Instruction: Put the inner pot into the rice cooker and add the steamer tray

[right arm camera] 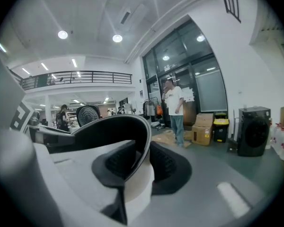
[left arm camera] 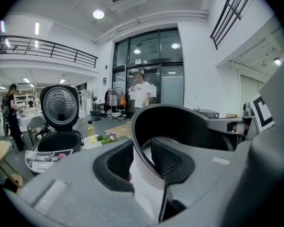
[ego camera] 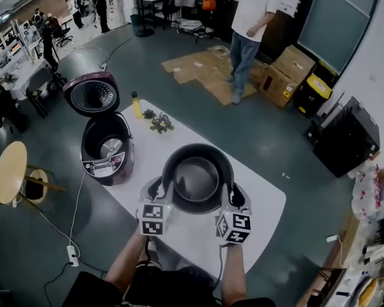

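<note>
The dark inner pot (ego camera: 197,178) hangs above the white table (ego camera: 259,204), held by its rim from both sides. My left gripper (ego camera: 164,189) is shut on the pot's left rim; in the left gripper view the pads of that gripper (left arm camera: 141,157) pinch the pot wall (left arm camera: 180,122). My right gripper (ego camera: 231,194) is shut on the opposite rim, and in the right gripper view this gripper (right arm camera: 143,162) clamps the pot wall (right arm camera: 118,126). The purple rice cooker (ego camera: 107,147) stands at the table's left end with its lid (ego camera: 91,93) raised and its cavity bare. No steamer tray shows.
A yellow bottle (ego camera: 136,105) and a small plant (ego camera: 159,123) stand on the table behind the cooker. A round wooden stool (ego camera: 9,171) is on the floor at left, with a power strip (ego camera: 72,254) nearby. A person (ego camera: 249,24) stands beyond, by cardboard boxes (ego camera: 288,75).
</note>
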{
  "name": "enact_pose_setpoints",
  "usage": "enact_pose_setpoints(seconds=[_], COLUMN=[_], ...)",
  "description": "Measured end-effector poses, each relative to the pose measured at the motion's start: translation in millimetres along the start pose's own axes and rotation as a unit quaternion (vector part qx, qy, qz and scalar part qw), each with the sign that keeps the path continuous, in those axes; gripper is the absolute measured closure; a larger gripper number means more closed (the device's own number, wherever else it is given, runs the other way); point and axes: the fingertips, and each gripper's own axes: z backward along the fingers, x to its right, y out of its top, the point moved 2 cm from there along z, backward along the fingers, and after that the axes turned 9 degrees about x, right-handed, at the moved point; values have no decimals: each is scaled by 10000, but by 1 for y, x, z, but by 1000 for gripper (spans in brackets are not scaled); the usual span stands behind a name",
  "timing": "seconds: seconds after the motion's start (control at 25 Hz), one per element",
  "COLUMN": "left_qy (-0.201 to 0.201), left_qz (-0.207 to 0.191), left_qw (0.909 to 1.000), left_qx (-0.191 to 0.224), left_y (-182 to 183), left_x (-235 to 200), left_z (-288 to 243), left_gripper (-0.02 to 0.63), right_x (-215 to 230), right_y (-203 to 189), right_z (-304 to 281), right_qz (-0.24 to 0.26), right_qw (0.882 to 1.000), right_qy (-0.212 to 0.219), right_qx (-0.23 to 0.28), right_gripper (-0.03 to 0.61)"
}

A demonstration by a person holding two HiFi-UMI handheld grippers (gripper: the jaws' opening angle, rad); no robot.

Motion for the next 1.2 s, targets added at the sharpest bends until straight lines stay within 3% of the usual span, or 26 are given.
enact_pose_setpoints(seconds=[0.36, 0.76, 1.2], left_qy=[696, 1207, 1391], left_qz=[102, 172, 233], left_qw=[9973, 9920, 9888], left_qx=[192, 323, 491], left_y=[20, 33, 37], left_x=[-119, -238, -346], left_z=[24, 28, 16], left_gripper=[489, 488, 488], right_x=[-111, -215, -302], right_y=[24, 38, 37], right_z=[-70, -149, -223], right_qz=[81, 113, 58], right_qw=[9976, 9927, 9899], right_qy=[656, 1152, 1354], right_qx=[188, 339, 411], right_gripper=[494, 496, 497])
